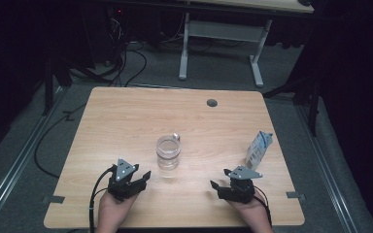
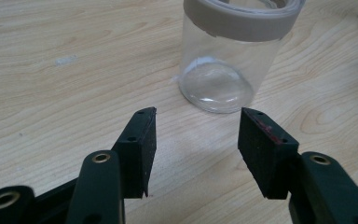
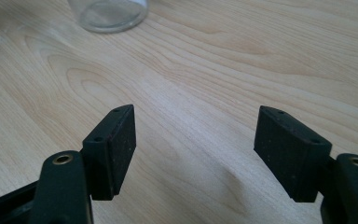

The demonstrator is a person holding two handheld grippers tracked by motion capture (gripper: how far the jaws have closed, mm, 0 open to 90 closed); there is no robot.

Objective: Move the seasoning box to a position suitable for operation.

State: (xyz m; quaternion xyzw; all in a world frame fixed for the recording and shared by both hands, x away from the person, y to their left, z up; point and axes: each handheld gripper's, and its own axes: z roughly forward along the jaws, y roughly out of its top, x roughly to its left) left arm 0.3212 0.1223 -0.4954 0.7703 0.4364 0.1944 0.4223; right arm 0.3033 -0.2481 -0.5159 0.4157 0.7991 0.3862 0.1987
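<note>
Wooden table (image 1: 126, 116), clear jar (image 1: 168, 152), pouch (image 1: 259, 149)

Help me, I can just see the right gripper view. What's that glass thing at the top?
Observer: It's a clear jar with a grey band round its rim.
Operator: Is the other gripper holding it?
Observer: No. The left gripper is open and pointing at the jar, just short of it and not touching it.
Operator: Is there anything else there?
Observer: Yes, a small bag stands near the right edge of the table.
</note>
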